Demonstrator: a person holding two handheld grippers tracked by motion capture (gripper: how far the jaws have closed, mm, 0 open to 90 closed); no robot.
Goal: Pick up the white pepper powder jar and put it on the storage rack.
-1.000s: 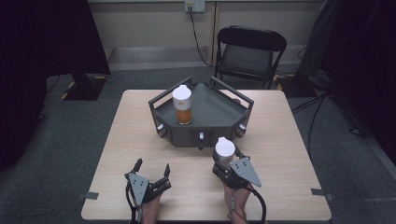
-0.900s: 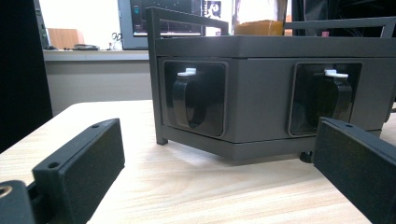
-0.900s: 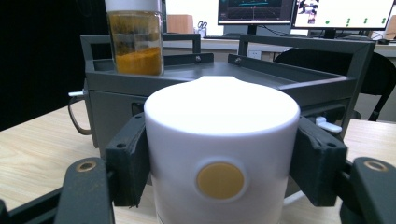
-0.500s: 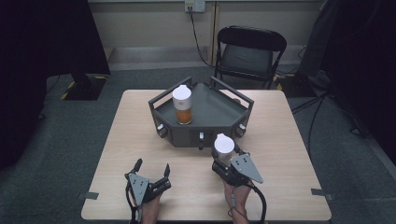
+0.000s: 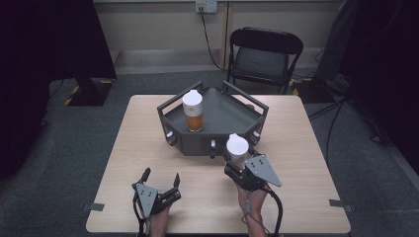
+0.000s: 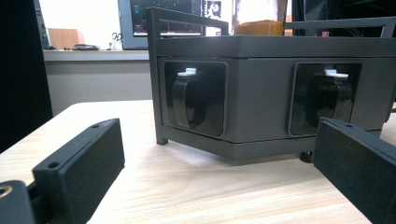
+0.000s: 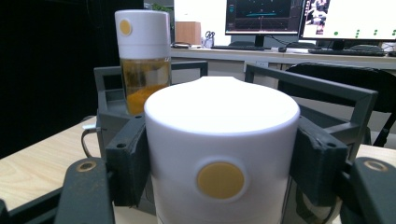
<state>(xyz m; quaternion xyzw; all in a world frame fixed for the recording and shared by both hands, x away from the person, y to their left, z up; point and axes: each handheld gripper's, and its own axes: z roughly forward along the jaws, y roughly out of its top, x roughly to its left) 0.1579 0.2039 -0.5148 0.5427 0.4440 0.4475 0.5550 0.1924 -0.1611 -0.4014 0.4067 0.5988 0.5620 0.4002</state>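
A dark grey rack [image 5: 232, 117] with rails stands at the table's middle back. A white-capped jar with orange contents [image 5: 193, 110] stands upright in its left part, also seen in the right gripper view [image 7: 142, 60]. My right gripper [image 5: 238, 164] is shut on a second white-capped jar [image 5: 237, 147] just in front of the rack; its black pads [image 7: 128, 158] press on both sides of the white cap [image 7: 222, 154]. My left gripper [image 5: 160, 178] rests open near the table's front left, nothing between its jaws, facing the rack's front wall [image 6: 261, 88].
The rack's front wall carries two black latches with white tabs [image 6: 189, 95] [image 6: 327, 93]. A black folding chair [image 5: 264, 57] stands behind the table. Bare tabletop [image 5: 306, 143] lies right of the rack. Monitors on a desk [image 7: 280, 18] stand far behind.
My right gripper has risen with the white-capped jar and come slightly closer to the rack's front. The left gripper has kept still.
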